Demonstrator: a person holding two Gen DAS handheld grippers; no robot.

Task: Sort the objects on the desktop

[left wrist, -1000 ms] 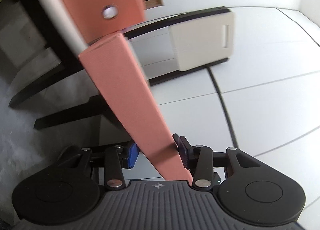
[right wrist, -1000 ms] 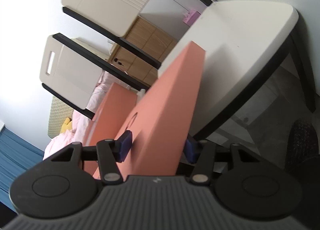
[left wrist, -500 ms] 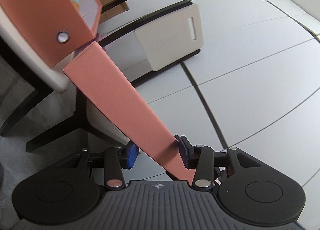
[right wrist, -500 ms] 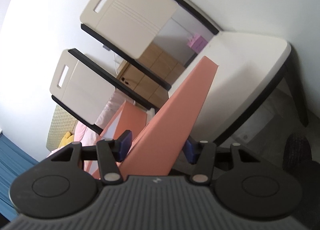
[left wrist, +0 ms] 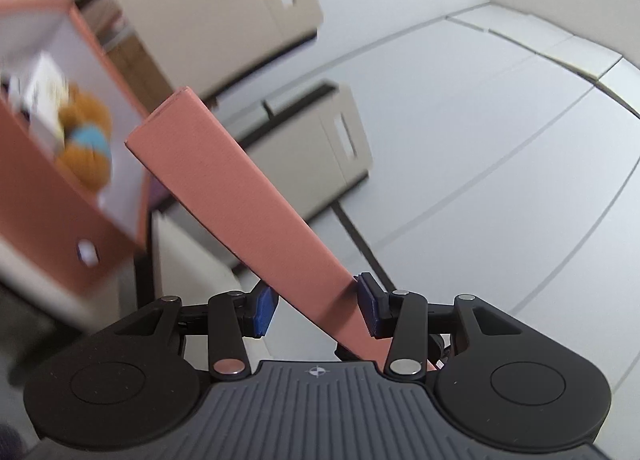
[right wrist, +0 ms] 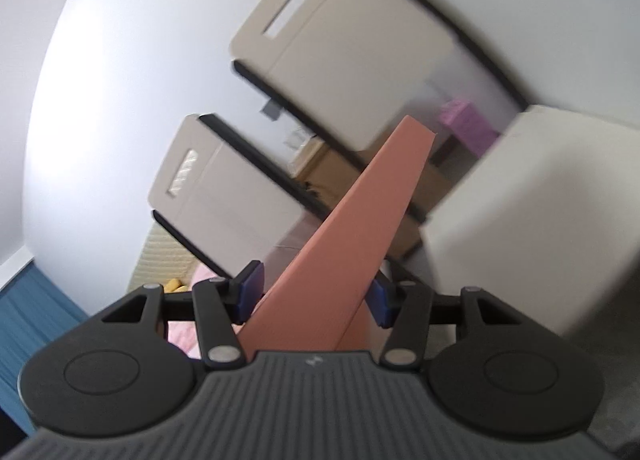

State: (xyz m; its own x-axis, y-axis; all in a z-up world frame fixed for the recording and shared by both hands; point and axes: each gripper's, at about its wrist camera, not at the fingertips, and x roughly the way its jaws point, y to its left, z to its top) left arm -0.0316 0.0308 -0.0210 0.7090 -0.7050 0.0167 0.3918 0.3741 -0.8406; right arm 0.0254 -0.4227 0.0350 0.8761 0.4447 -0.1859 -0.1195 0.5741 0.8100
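My left gripper [left wrist: 316, 310] is shut on the rim of a salmon-pink box lid [left wrist: 240, 195], which slants up to the left. My right gripper [right wrist: 314, 296] is shut on the same lid [right wrist: 368, 227], seen edge-on. At the left of the left wrist view stands an open pink storage box [left wrist: 52, 187] with a white inside. It holds a brown plush toy with a blue part [left wrist: 86, 143] and a white item [left wrist: 44, 95]. The lid's far corner is above and to the right of the box opening. The view is blurred.
Two beige chair backs with black frames [left wrist: 320, 139] [right wrist: 344, 43] stand behind. A white seat or table surface [right wrist: 540, 219] is at the right. A purple box [right wrist: 464, 119], wooden cabinet [right wrist: 332, 163], pink bedding and a blue curtain [right wrist: 28, 308] lie beyond.
Both grippers have tilted and lifted with the lid. In the left wrist view the box has swung lower left, and its inside with the plush toy shows more.
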